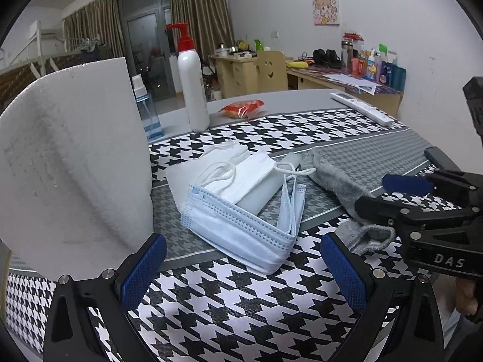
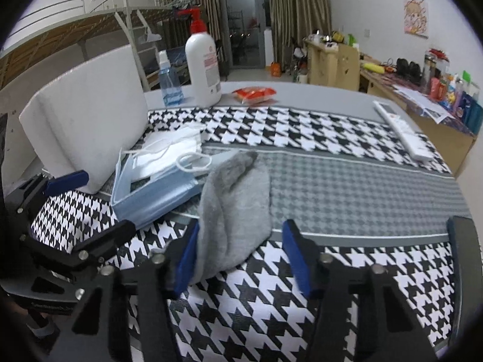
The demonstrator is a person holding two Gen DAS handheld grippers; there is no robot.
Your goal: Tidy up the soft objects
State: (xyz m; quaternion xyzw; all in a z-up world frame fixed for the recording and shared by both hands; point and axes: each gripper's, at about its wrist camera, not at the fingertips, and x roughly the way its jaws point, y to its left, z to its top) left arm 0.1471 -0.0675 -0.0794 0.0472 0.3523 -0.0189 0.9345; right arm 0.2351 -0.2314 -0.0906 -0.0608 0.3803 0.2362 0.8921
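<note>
Hovering both grippers over the desk [image 1: 241,301], near its front edge. My left gripper [image 1: 241,271] has jaws wide apart, nothing between them, with the blue face mask stack [image 1: 241,226] just ahead. My right gripper [image 2: 244,259] also has jaws apart, with the grey sock [image 2: 235,205] lying between them and touching the left pad, not clamped. White masks [image 1: 238,172] sit on the blue stack beside the foam block [image 1: 75,157] toward the left edge.
</note>
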